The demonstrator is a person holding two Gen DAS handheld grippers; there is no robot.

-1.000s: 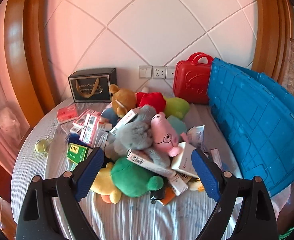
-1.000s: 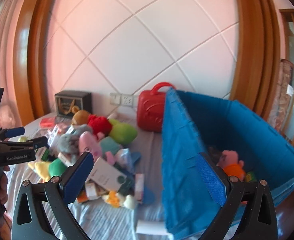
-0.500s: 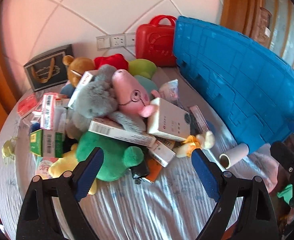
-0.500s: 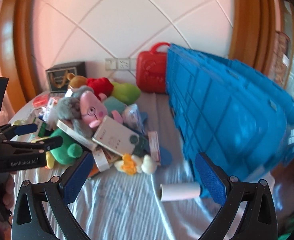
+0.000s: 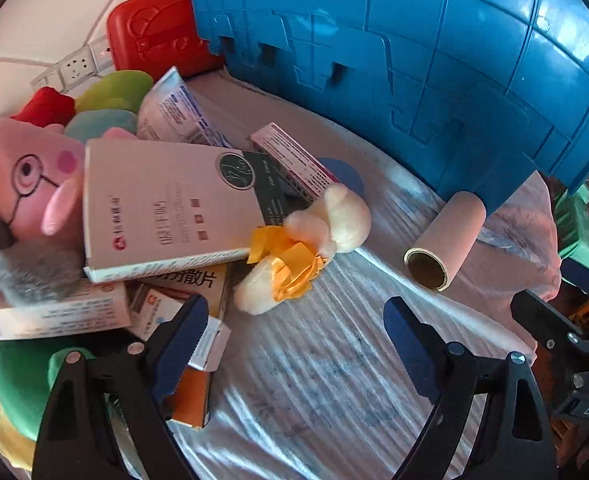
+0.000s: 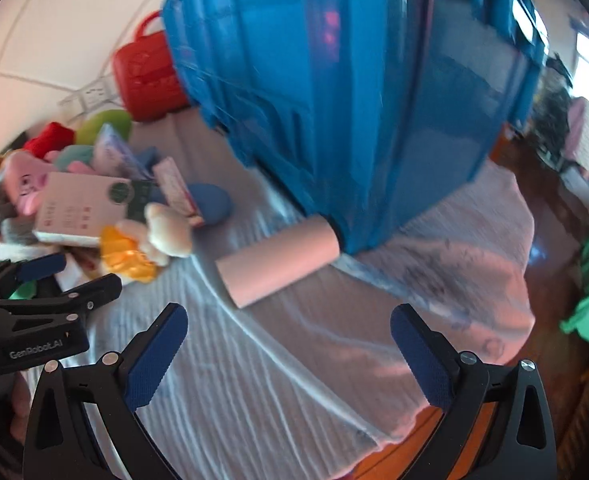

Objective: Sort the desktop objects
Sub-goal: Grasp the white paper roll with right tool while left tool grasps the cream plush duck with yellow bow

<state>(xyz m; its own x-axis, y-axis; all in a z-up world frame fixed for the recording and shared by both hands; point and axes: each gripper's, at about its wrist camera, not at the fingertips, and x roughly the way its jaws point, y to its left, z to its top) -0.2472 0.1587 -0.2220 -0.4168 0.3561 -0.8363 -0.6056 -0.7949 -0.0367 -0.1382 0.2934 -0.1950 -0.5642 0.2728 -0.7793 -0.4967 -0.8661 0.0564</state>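
Bin (image 5: pixel 414 40): inside unseen.
Pile (image 5: pixel 166 200): unsorted, left of bin.
Roll (image 6: pixel 278 266): loose, touching bin.
My left gripper (image 5: pixel 294 344): wide, empty.
My right gripper (image 6: pixel 288 352): wide, empty.

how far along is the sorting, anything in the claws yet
Barely begun, as far as these views show. Done: nothing visible; only the outside of the blue crate shows. In hand: nothing; the left claw and right claw both hang open and empty over the cloth. Left: the whole pile, including the pink pig plush, white box, small yellow-and-cream plush, and the paper roll beside the crate.
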